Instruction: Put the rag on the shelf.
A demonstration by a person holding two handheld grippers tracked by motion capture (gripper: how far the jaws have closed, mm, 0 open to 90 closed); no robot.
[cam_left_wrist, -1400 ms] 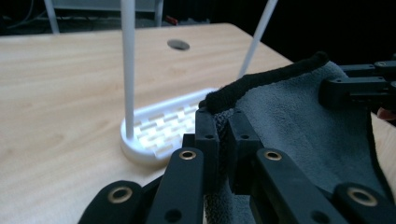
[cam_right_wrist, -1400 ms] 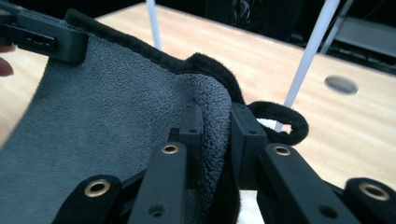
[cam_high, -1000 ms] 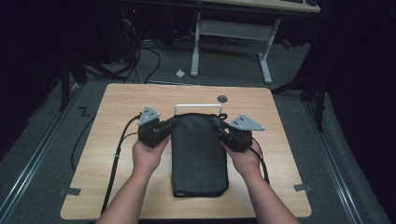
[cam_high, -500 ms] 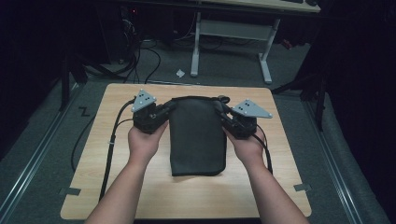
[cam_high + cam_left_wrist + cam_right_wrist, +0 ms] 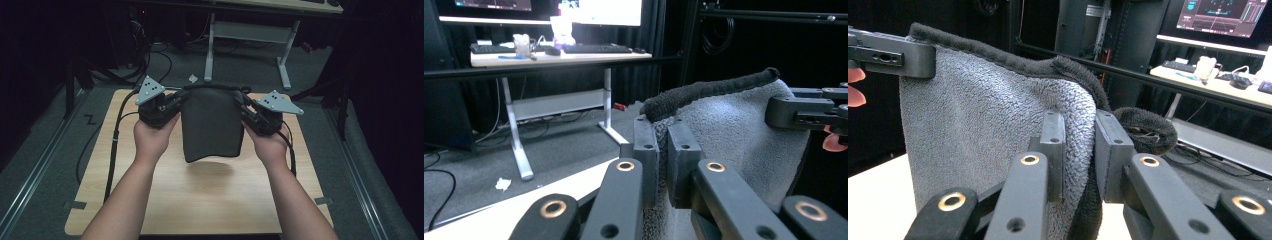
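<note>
Dark room, wooden surface [image 5: 200, 200] below towel [image 5: 211, 125]. Left claw [image 5: 176, 102] and right claw [image 5: 246, 111] each clenched on towel's top corners, keeping it spread, hanging clear.

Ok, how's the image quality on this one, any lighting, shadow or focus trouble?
High view: the table is evenly lit, surroundings nearly black, and the lifted towel throws a soft shadow beneath it. Left gripper view: towel pile fairly sharp, bright monitors behind wash out. Right gripper view: towel texture crisp, lit tabletop corner overexposed, background desk soft.
</note>
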